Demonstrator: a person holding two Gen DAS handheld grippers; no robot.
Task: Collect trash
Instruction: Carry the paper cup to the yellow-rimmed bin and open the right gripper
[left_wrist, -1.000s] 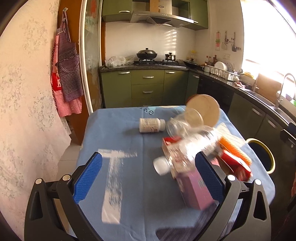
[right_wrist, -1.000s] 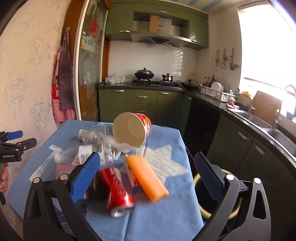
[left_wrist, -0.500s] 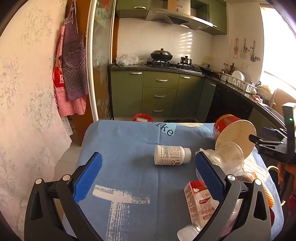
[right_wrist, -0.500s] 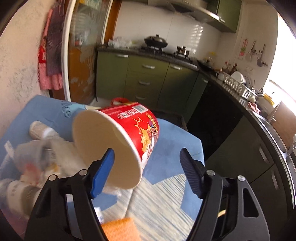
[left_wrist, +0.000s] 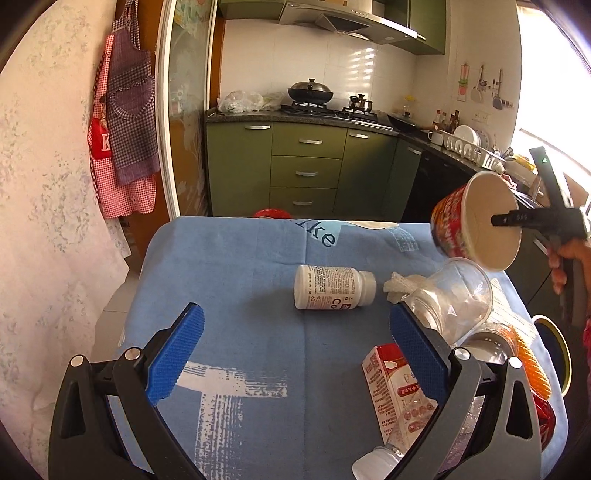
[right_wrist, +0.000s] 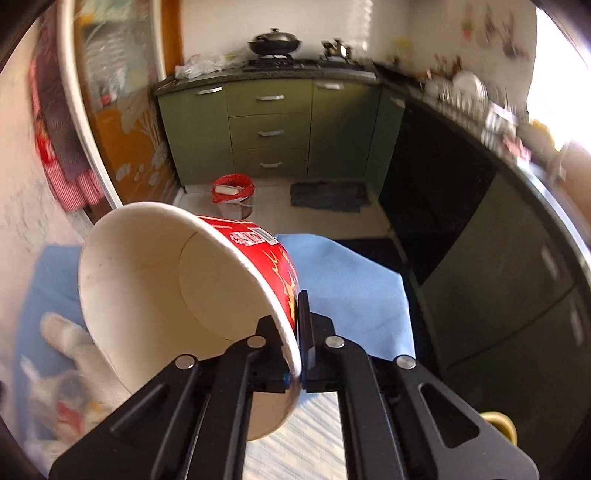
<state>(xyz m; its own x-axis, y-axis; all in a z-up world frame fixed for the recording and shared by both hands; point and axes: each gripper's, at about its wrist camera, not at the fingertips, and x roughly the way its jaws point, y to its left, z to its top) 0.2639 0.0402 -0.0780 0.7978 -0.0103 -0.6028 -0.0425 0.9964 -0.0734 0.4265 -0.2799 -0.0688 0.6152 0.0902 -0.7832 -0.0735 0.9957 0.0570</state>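
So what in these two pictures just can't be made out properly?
- Plastic bottle, left wrist view: mostly hidden behind the left gripper finger.
- Yellow-rimmed bin: cut off at the table edge, inside unseen.
- Trash pile, right wrist view: blurred, partly behind the red cup.
- White bottle label: too small.

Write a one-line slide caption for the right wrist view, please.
Right gripper pinches the rim of a red paper cup above the blue-clothed table.

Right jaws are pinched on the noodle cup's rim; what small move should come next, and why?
Probably carry the noodle cup toward the yellow-rimmed bin beside the table: the right gripper is clamped on its rim, the cup looks clear of the cloth, and the left gripper hangs open.
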